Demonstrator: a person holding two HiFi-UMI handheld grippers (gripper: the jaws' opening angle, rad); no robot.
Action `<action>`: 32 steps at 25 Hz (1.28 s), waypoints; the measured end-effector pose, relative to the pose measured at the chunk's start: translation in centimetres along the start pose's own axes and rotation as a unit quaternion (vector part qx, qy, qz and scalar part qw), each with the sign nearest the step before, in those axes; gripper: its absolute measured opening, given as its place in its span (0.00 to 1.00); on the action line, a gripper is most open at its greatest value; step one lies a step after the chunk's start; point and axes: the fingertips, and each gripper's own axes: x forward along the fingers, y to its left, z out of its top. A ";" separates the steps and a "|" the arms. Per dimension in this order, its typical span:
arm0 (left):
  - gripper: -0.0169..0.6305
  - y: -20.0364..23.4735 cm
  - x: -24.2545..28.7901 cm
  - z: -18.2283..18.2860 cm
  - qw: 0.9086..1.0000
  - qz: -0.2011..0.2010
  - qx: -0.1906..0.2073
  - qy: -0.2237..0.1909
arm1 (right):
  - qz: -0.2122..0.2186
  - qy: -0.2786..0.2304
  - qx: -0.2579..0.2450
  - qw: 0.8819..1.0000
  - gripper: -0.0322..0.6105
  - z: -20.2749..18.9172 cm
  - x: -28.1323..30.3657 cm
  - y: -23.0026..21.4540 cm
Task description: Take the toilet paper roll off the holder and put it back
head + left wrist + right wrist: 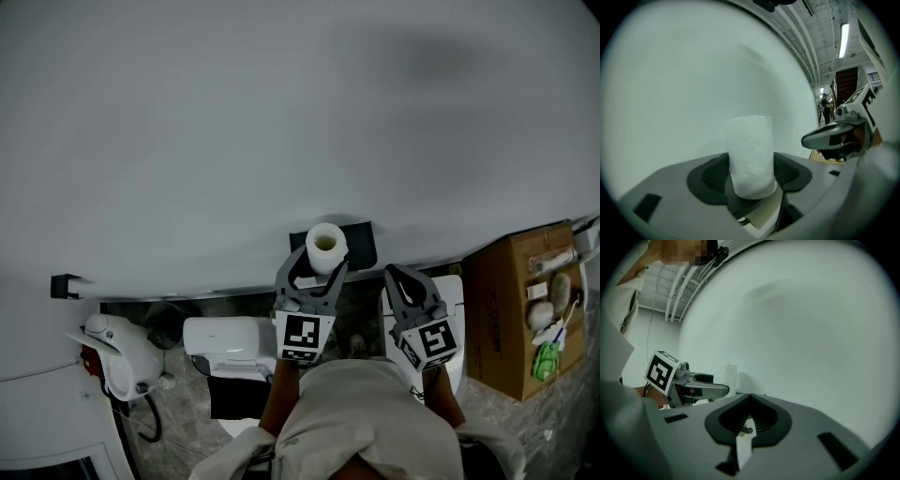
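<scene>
Left hand-held gripper (pixel 319 262) is grasping the toilet paper roll (pixel 326 244), which is standing upright between its jaws, with the black holder (pixel 362 242) just beyond the tips on the wall (pixel 281 141). Right hand-held gripper (pixel 397 274) is hanging clenched and empty beside it. Can't tell if the roll is coming off or going back; looks like seating and release are left.
</scene>
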 end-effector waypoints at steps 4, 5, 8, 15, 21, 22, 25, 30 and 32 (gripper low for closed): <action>0.48 0.1 0.1 -0.1 1.000 0.000 0.002 0.001 | -0.001 0.003 -0.005 1.000 0.05 0.0 0.1 0.1; 0.48 0.0 0.0 -0.1 1.000 -0.001 0.003 0.001 | -0.001 0.004 -0.008 1.000 0.05 0.1 0.0 0.1; 0.48 0.0 0.0 -0.1 1.000 -0.002 0.005 0.002 | -0.002 0.006 -0.011 1.000 0.05 0.0 -0.2 0.2; 0.52 0.0 -0.2 0.1 1.000 -0.005 0.006 -0.002 | -0.004 0.001 -0.003 1.000 0.05 0.0 -0.4 0.4; 0.52 0.1 -0.8 0.5 1.000 0.002 0.006 -0.005 | -0.001 -0.004 0.001 1.000 0.05 -0.1 -0.5 0.7; 0.52 0.2 -1.0 0.6 1.000 0.004 0.007 -0.007 | 0.001 -0.004 0.000 1.000 0.05 -0.1 -0.6 0.8; 0.52 0.4 -1.7 1.2 1.000 0.010 0.002 -0.018 | 0.007 -0.006 -0.005 1.000 0.05 0.3 -0.6 1.2; 0.52 0.9 -3.6 1.8 0.999 0.023 -0.011 -0.037 | 0.017 -0.012 -0.011 1.000 0.05 0.8 -0.6 1.8; 0.52 1.0 -4.3 1.9 0.999 0.027 -0.017 -0.044 | 0.022 -0.014 -0.013 1.000 0.05 0.8 -0.6 2.0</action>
